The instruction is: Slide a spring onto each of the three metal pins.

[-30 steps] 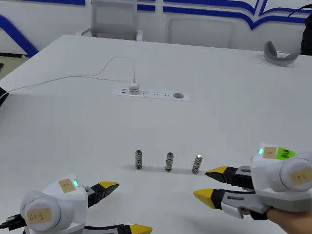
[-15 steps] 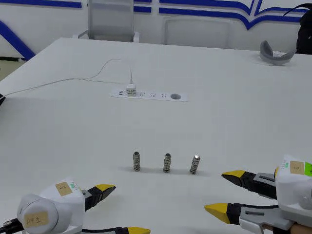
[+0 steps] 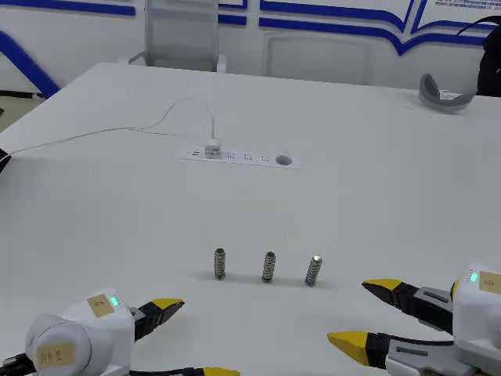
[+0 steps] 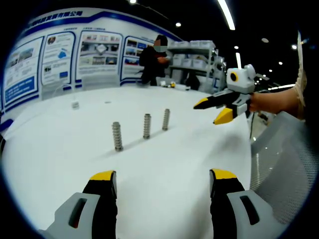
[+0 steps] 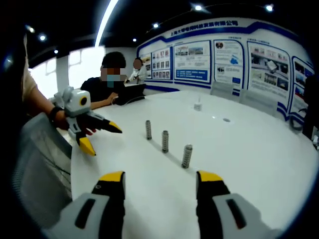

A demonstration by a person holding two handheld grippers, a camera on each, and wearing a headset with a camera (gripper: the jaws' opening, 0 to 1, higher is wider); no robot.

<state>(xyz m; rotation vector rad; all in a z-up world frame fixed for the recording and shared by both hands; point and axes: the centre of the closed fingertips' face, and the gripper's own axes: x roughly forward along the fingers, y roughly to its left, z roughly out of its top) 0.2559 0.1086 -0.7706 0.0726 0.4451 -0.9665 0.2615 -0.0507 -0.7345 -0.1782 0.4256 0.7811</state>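
Holds left tool (image 3: pixel 194 338) and right tool (image 3: pixel 362 313), yellow-tipped jaws apart, near three coiled metal springs (image 3: pixel 268 267) upright on smooth white table (image 3: pixel 117 204).

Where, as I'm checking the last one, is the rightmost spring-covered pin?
The rightmost pin stands, in the head view, at the right end of the row, beside the middle pin and nearest the right gripper.

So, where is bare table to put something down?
A wide bare patch lies between the power strip and the row of three pins. There is more bare table left of the pins, below the cable. Tightest is the front, between left gripper and right gripper.
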